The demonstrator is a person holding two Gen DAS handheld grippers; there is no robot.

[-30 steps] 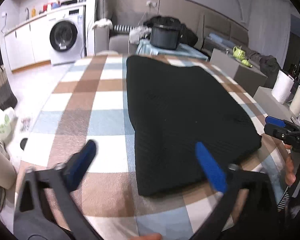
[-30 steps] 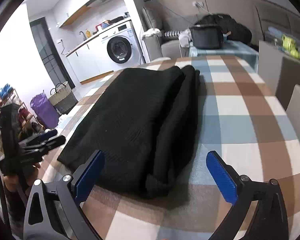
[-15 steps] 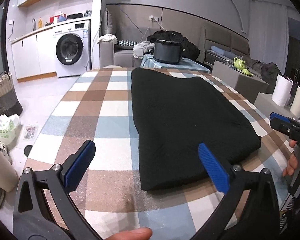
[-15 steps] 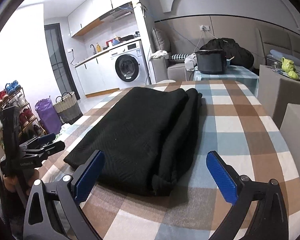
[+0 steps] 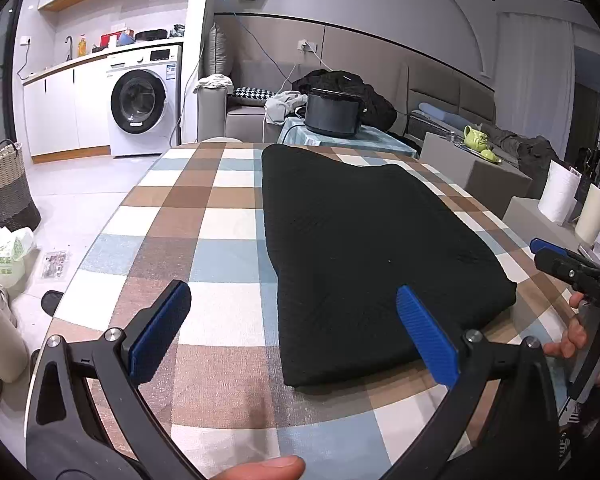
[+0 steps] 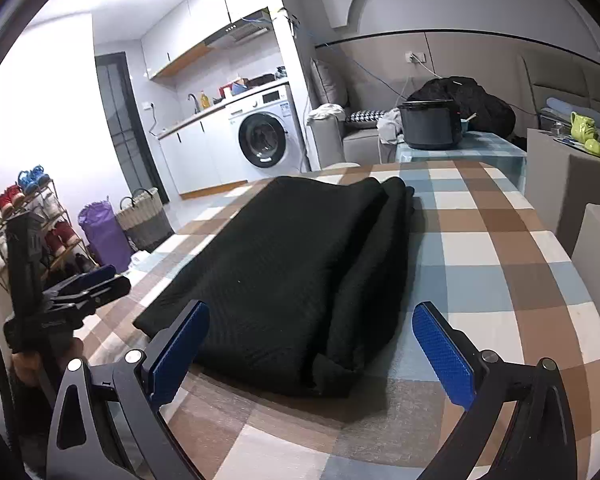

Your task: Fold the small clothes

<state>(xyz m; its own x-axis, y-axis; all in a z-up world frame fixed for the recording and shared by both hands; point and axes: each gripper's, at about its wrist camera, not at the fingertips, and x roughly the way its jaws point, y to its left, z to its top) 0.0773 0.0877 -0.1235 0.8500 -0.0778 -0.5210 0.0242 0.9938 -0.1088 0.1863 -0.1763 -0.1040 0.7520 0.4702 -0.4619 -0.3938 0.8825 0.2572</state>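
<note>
A black knitted garment (image 5: 364,248) lies folded lengthwise on the checked tablecloth (image 5: 204,248). Its stacked fold edge shows along the right side in the right wrist view (image 6: 292,280). My left gripper (image 5: 296,334) hangs open above the table's near edge, over the garment's near left corner. My right gripper (image 6: 312,346) is open too, held above the garment's near right end with nothing between its fingers. Each gripper shows at the edge of the other's view: the right gripper (image 5: 568,268) held by a hand, and the left gripper (image 6: 88,284).
Beyond the table stand a dark cooker pot (image 5: 332,114) on a small table, a sofa with clothes, and a washing machine (image 5: 142,100). A woven basket (image 5: 4,188) and bags sit on the floor at left. Grey boxes (image 5: 476,168) flank the right side.
Both grippers have lifted and tilted up away from the table, so more of the room shows. The garment has stayed where it lay. Both stay open.
</note>
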